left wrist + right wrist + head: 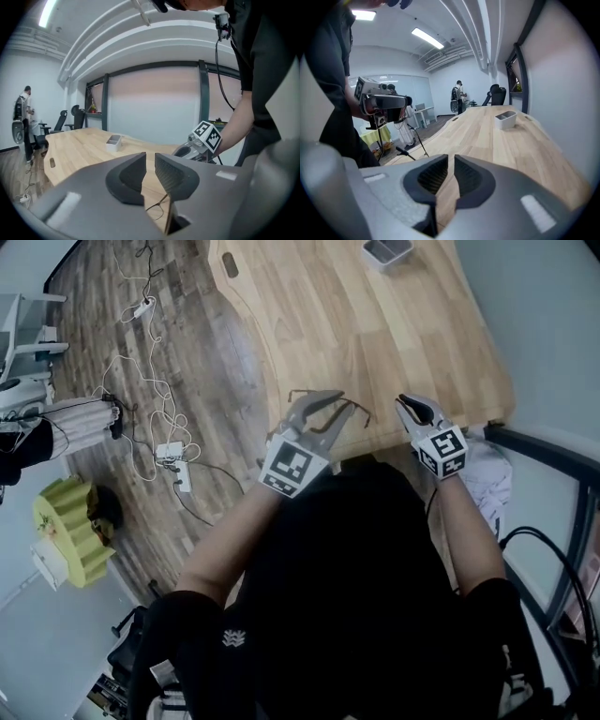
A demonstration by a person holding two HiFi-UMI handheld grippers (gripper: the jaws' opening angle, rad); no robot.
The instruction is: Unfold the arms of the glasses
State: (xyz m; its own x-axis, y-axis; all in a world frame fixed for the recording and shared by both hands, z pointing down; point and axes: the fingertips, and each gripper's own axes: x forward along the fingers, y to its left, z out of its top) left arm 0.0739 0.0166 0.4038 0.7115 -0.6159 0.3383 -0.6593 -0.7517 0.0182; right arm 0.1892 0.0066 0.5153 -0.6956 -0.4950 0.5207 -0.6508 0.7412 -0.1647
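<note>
Glasses, light, thin-wired and easily bent, hang pinched in the left tool; the right tool, narrowly parted and empty, should take one arm near its hinge.

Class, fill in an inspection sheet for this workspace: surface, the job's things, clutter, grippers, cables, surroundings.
Surface: light wooden table with a curved edge.
Job's things: glasses, held off the table at its near edge; whether their arms are folded cannot be told.
Clutter: small grey container at the table's far end.
Grippers: left gripper appears closed on the glasses' thin frame; right gripper beside it, jaws a narrow gap apart, nothing between them.
Cables: white cables and a power strip on the floor at left; black cable at right.
Surroundings: wood floor, yellow object, a person standing far off near office chairs.
</note>
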